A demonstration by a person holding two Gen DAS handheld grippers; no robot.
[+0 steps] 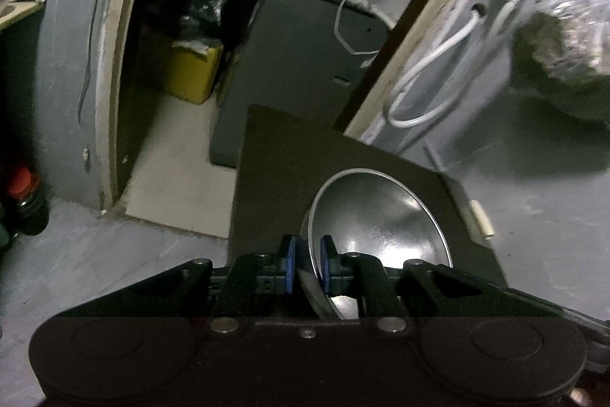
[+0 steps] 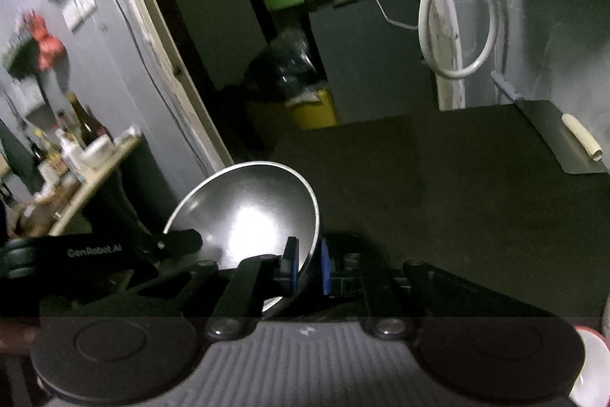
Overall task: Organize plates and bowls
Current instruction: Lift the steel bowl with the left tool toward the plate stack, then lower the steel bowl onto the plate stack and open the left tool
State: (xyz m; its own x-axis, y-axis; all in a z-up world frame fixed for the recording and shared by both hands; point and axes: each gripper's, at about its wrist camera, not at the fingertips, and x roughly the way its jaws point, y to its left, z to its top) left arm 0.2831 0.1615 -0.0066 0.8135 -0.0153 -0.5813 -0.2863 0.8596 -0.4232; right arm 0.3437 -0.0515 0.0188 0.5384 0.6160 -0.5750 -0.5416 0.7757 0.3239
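A shiny steel bowl [image 1: 381, 220] is held between both grippers above a dark table [image 1: 289, 155]. My left gripper [image 1: 308, 267] is shut on the bowl's rim, one blue pad inside and one outside. In the right wrist view the same steel bowl [image 2: 248, 216] tilts to the left, and my right gripper [image 2: 308, 267] is shut on its opposite rim. The left gripper's black body [image 2: 99, 250] shows at the bowl's left side. A white dish with a red rim [image 2: 591, 369] peeks in at the lower right corner.
A flat grey board [image 2: 553, 136] with a cream roll [image 2: 581, 136] lies at the dark table's [image 2: 438, 185] far right. A yellow bin [image 2: 312, 109] and black bag stand in the doorway. A shelf of bottles [image 2: 72, 147] is at left. White cable [image 2: 457, 25] hangs on the wall.
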